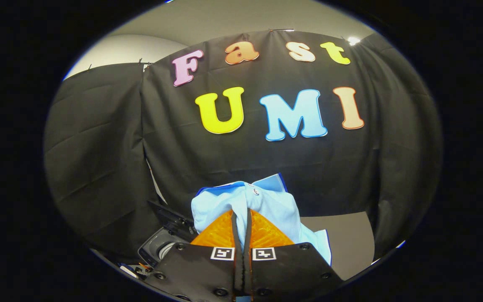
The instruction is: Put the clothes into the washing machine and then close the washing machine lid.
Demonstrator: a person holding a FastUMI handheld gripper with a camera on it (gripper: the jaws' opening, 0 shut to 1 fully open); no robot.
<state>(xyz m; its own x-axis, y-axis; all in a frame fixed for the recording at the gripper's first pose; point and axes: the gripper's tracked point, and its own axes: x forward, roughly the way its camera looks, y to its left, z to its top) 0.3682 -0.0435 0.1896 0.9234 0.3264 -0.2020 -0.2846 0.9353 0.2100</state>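
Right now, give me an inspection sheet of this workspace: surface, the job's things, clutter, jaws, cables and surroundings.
Surface: a grey surface shows beyond the garment, to its right.
Job's things: a light blue garment with darker blue trim is lifted clear of the surface; the washing machine, with its dark lid raised, sits lower, to the left of the fingers.
Clutter: small items by the machine's near side, too small to tell.
Jaws: the gripper has them closed on a fold of the garment.
Cables: nothing seen.
Surroundings: black cloth wall behind, pale wall above it.
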